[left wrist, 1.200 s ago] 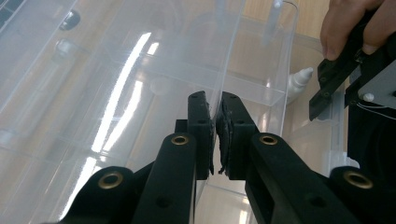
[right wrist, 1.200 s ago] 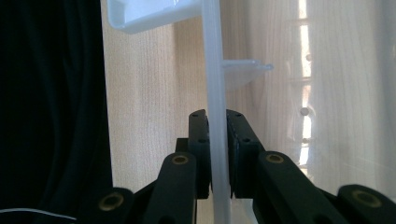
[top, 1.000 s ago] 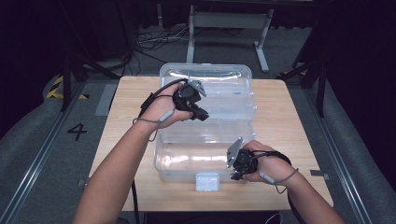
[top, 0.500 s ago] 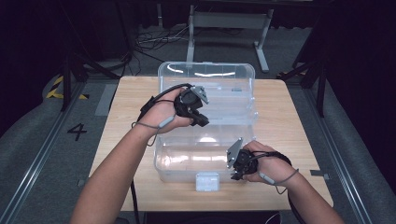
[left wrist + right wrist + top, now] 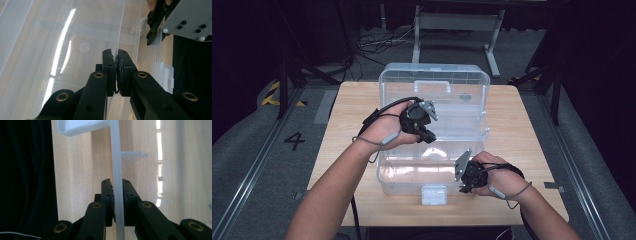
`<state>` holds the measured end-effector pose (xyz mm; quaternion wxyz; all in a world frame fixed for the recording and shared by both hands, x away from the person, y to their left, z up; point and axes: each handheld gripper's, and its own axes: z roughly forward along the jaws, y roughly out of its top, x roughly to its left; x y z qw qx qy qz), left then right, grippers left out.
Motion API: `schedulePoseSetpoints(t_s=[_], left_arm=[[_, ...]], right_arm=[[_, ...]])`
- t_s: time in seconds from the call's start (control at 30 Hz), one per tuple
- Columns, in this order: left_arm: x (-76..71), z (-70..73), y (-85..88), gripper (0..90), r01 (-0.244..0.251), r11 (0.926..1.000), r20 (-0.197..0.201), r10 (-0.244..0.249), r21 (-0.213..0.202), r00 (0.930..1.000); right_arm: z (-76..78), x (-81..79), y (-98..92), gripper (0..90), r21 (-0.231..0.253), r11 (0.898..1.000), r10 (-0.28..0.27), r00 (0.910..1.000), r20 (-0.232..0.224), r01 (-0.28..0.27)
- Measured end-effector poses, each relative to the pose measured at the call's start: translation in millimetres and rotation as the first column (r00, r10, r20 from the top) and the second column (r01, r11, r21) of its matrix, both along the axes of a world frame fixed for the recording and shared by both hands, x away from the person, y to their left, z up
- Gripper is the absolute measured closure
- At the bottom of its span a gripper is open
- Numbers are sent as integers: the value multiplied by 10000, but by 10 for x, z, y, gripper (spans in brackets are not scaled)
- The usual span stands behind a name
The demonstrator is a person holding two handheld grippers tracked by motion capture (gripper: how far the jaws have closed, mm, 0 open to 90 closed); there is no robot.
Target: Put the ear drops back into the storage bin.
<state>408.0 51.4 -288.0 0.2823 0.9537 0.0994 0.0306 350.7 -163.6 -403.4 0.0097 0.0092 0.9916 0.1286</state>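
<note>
A clear plastic storage box (image 5: 407, 175) stands on the wooden table, its lid (image 5: 434, 82) raised at the far side. My left gripper (image 5: 428, 136) is over the middle of the box, shut on the thin edge of a clear inner tray (image 5: 462, 131). In the left gripper view the pads (image 5: 110, 70) pinch that clear tray edge (image 5: 120, 37). My right gripper (image 5: 466, 184) is at the box's near right corner, shut on the box wall. In the right gripper view the clear box wall (image 5: 115, 157) runs straight up between the pressing pads (image 5: 108, 192).
A white latch (image 5: 434, 194) sits on the box's front wall, near the table's (image 5: 352, 110) front edge. Bare wood lies left and right of the box. Dark floor, cables and a metal stand (image 5: 457, 22) lie beyond the table. My right gripper's grey plate (image 5: 187, 20) shows in the left gripper view.
My left gripper has moved toward the person's side, with the clear tray edge in its jaws. The right gripper and the box's base have stayed in place.
</note>
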Motion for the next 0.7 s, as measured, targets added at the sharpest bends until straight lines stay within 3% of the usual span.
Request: schedulePoseSetpoints(t_s=[0.4, 0.7], left_arm=[[-45, -23, -1, 864, 45, 10000, -161, -45, 12, 9999], [-85, -42, -22, 866, 139, 9998, -248, -136, 120, 9996]], right_arm=[[8, -49, 27, 820, -280, 9993, -248, 9994, 256, 255], [0, -101, 59, 821, -401, 9978, -493, 9958, 775, 525]])
